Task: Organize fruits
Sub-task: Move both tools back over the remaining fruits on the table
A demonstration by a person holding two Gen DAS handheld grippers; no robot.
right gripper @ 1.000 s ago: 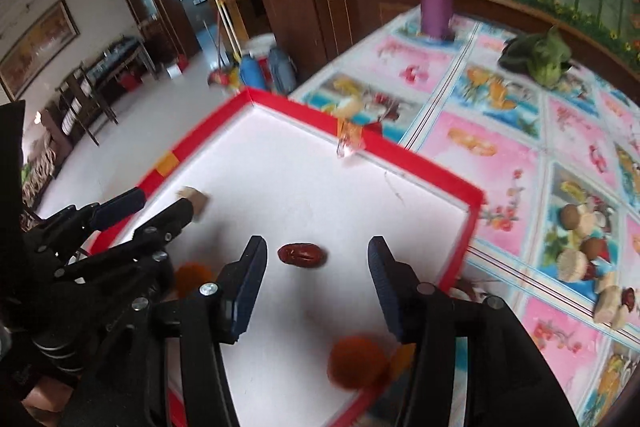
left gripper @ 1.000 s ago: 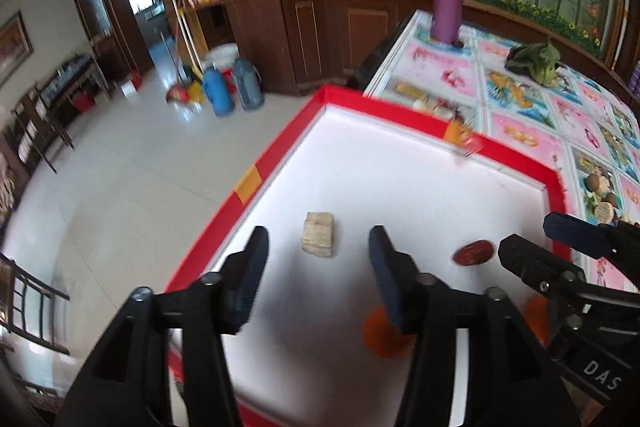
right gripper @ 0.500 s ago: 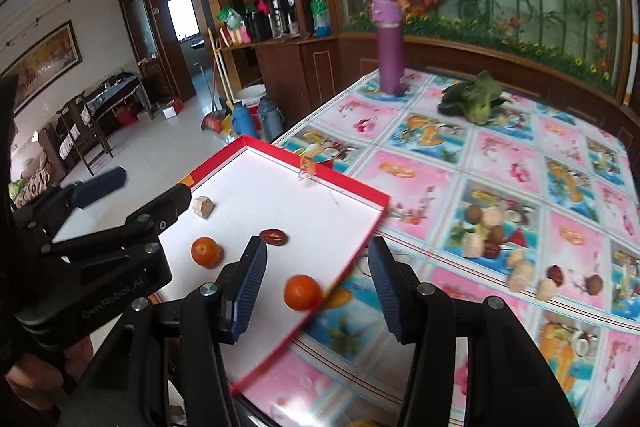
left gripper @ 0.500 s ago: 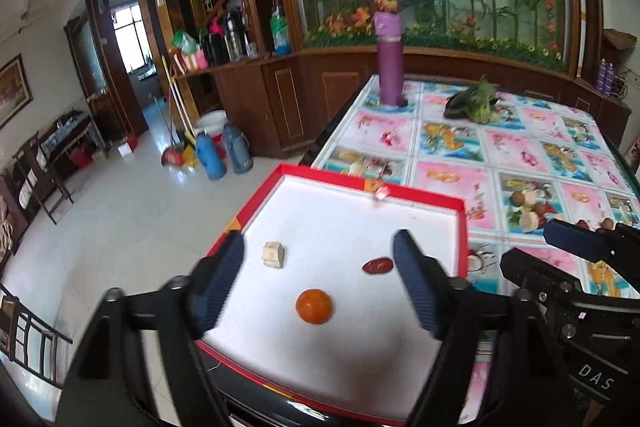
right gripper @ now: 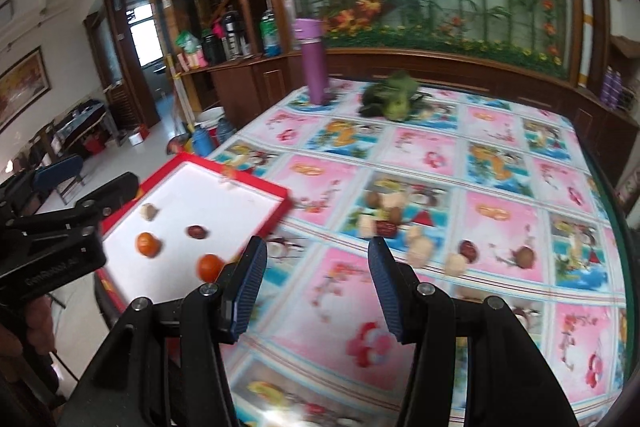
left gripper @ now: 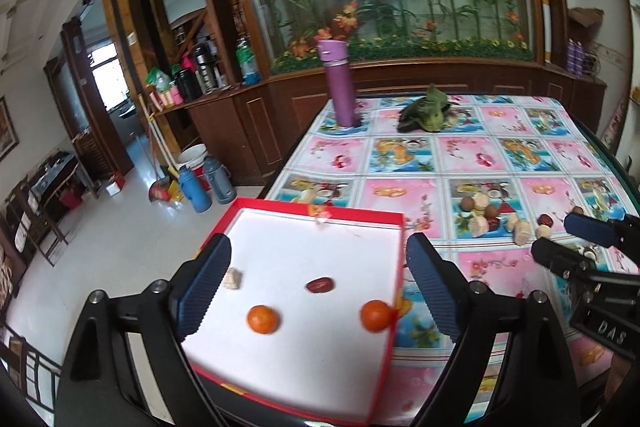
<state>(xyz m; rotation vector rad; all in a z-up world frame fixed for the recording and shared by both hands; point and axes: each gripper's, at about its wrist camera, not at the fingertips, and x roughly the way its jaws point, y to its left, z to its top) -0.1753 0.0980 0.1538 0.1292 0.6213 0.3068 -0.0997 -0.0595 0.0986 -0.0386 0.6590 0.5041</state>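
A red-rimmed white tray [left gripper: 304,359] [right gripper: 280,191] sits at the table's near left corner. Inside lie two small oranges [left gripper: 262,319] [left gripper: 376,315], a dark red date [left gripper: 319,284] and a pale beige chunk [left gripper: 233,279]. My left gripper [left gripper: 316,291] hangs open above the tray, empty. My right gripper [right gripper: 316,289] is open over the tablecloth right of the tray, empty. Loose fruits lie on the cloth: a red date [right gripper: 467,250], beige chunks [right gripper: 420,251] and a brown round fruit [right gripper: 525,255]. In the left wrist view the right gripper [left gripper: 572,243] shows at the right edge.
A purple flask [left gripper: 338,83] and a green leafy vegetable [left gripper: 426,111] stand at the table's far side. The floral tablecloth [right gripper: 460,155] covers the table. Beyond the left edge are tiled floor, thermos jugs [left gripper: 196,187] and wooden cabinets. A hand [right gripper: 24,339] holds the left gripper.
Both grippers have risen and pulled back from the tray. The left one opened wider. The right one swung right, over the tablecloth, and a second orange now lies by the tray's right rim.
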